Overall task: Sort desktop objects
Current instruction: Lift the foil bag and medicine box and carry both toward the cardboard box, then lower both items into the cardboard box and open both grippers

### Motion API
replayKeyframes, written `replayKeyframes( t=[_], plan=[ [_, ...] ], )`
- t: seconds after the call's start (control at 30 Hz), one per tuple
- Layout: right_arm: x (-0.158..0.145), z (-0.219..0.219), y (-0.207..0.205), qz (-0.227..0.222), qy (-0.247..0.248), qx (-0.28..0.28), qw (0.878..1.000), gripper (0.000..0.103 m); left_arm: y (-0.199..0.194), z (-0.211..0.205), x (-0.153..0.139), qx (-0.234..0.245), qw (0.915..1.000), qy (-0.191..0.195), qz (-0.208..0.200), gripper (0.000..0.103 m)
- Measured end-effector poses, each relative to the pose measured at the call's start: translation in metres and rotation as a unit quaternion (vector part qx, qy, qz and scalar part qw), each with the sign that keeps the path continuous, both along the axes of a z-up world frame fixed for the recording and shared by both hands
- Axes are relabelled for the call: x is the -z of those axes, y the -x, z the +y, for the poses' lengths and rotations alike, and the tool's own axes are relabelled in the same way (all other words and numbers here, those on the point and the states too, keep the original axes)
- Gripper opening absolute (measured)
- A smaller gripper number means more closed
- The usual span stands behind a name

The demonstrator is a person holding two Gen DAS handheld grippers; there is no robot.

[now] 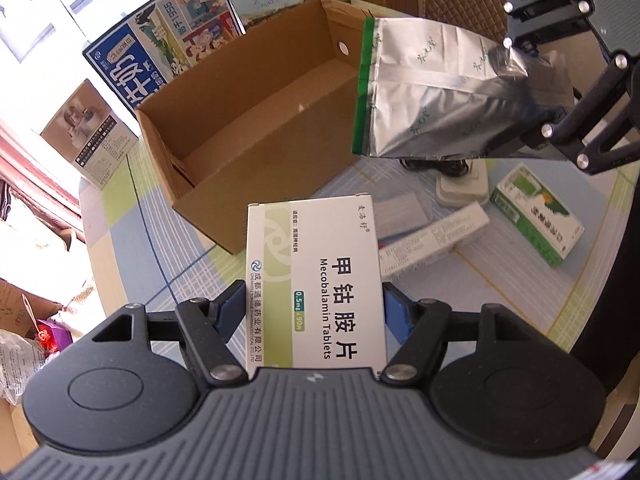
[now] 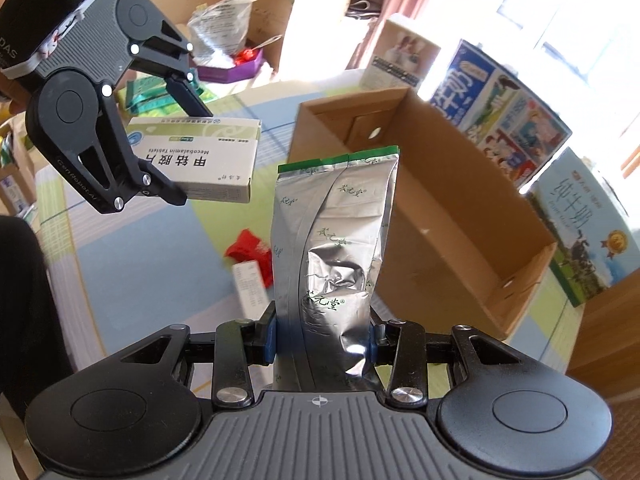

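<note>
My left gripper (image 1: 314, 312) is shut on a white and green Mecobalamin tablet box (image 1: 316, 276), held above the table in front of an open, empty cardboard box (image 1: 256, 120). The tablet box also shows in the right wrist view (image 2: 200, 160), in the left gripper (image 2: 182, 168). My right gripper (image 2: 322, 336) is shut on a silver foil pouch with a green top edge (image 2: 336, 240), held beside the cardboard box (image 2: 440, 208). The pouch (image 1: 432, 96) hangs over the cardboard box's near right corner in the left wrist view.
Milk cartons (image 1: 160, 48) stand behind the cardboard box. On the checked tablecloth lie a green medicine box (image 1: 536, 216), a long white box (image 1: 432, 240), a white base (image 1: 460, 188) and a red packet (image 2: 248, 248). A small carton (image 1: 88, 132) stands at the table's left edge.
</note>
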State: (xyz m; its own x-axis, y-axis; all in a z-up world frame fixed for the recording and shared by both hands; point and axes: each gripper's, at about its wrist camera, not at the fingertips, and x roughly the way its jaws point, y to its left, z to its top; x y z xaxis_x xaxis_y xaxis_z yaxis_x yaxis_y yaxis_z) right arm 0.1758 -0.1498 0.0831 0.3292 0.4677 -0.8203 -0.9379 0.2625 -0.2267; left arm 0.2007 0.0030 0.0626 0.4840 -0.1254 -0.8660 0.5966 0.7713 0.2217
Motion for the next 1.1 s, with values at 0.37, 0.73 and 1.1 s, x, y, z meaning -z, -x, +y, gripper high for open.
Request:
replayKeyframes(
  t=[0.37, 0.73, 1.1],
  plan=[
    [-0.035, 0.008, -0.071, -0.001, -0.042, 0.067, 0.997, 0.037, -0.071, -0.013, -0.043, -0.054, 0.9966, 0.048, -0.039, 0.067],
    [-0.045, 0.030, -0.165, 0.030, -0.086, 0.162, 0.983, 0.037, -0.152, -0.024, -0.052, -0.101, 0.9903, 0.077, -0.056, 0.067],
    [-0.019, 0.026, -0.240, 0.099, -0.125, 0.299, 0.941, 0.037, -0.204, -0.028, -0.017, -0.167, 0.9813, 0.083, -0.048, 0.067]
  ],
)
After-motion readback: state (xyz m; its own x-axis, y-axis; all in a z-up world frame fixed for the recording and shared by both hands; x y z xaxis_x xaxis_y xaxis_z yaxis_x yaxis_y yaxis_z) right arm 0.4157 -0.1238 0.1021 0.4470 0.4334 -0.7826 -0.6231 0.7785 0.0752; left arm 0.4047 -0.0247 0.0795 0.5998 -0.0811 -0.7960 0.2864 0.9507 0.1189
